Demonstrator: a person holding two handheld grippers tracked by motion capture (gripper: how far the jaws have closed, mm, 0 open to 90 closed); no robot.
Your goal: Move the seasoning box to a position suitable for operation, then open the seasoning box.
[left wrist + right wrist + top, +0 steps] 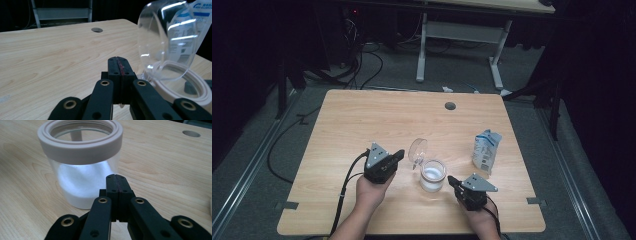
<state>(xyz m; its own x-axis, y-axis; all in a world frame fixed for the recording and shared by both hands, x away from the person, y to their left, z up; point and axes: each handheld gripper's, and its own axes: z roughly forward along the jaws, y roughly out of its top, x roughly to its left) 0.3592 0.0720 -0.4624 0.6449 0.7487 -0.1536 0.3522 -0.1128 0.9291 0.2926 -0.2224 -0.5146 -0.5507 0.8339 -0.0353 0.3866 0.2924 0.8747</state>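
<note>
The left gripper point(398, 156), held low over the table point(352, 125) and angled right, has its jaws pressed together on nothing, just beside the jar's point(433, 176) raised clear lid point(417, 150). Right of the jar, the right gripper point(452, 180) points left at it, jaws likewise together and empty.

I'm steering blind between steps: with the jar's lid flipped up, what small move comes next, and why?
Probably open the left tongs and ease them to the raised clear lid. Both tongs are shut on nothing; the right tongs sit beside the jar, which holds white powder, with its hinged lid standing open. Closing it looks likeliest, though pouring from the carton is possible.
</note>
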